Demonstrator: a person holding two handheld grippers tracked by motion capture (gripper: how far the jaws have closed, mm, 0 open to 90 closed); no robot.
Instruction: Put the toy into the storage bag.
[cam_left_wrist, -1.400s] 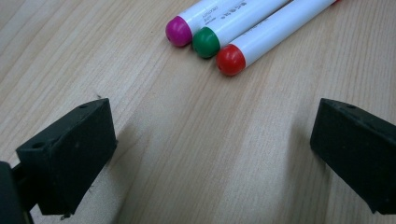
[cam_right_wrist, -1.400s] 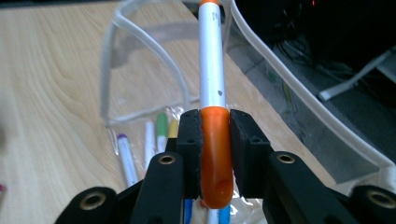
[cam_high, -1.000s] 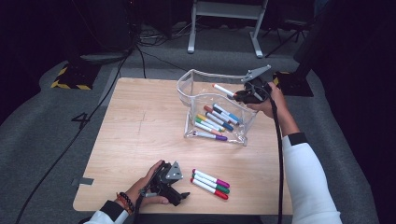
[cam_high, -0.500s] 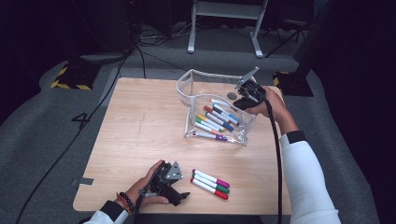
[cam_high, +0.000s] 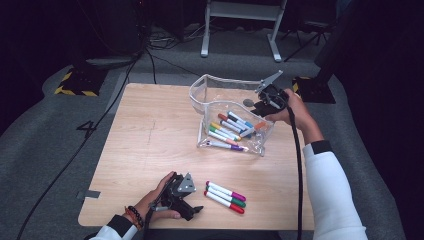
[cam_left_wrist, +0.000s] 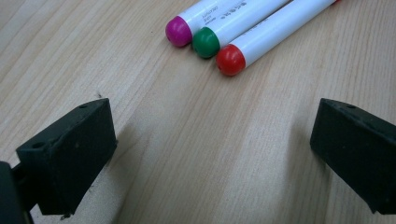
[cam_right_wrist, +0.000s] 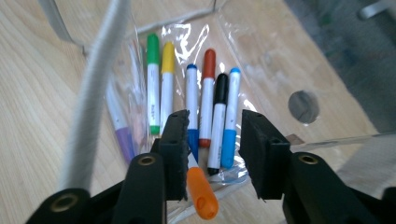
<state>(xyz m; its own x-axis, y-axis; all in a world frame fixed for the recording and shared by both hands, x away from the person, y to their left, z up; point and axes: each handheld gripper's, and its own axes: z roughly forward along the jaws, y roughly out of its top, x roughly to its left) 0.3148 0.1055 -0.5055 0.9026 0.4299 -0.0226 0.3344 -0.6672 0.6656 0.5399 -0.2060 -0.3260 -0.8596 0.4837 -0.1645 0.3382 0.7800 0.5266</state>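
Table: light wood, dark floor and cables around it
Left gripper: near edge of table, resting in person's hand, jaws wide apart, nothing between them
Loose markers: three in a row just beside left gripper, touching each other; in left gripper view their caps magenta, green, red lie ahead of the jaws, apart from both
Pouch: clear plastic, far right part of table, mouth open, markers inside lying side by side
Right gripper: over pouch's right edge, jaws just been opening, now partly apart
Orange marker: lies low between right jaws, pads not pressing on it, released
Pouch contents in right gripper view: green, yellow, blue, red-brown, black, light blue, purple at side
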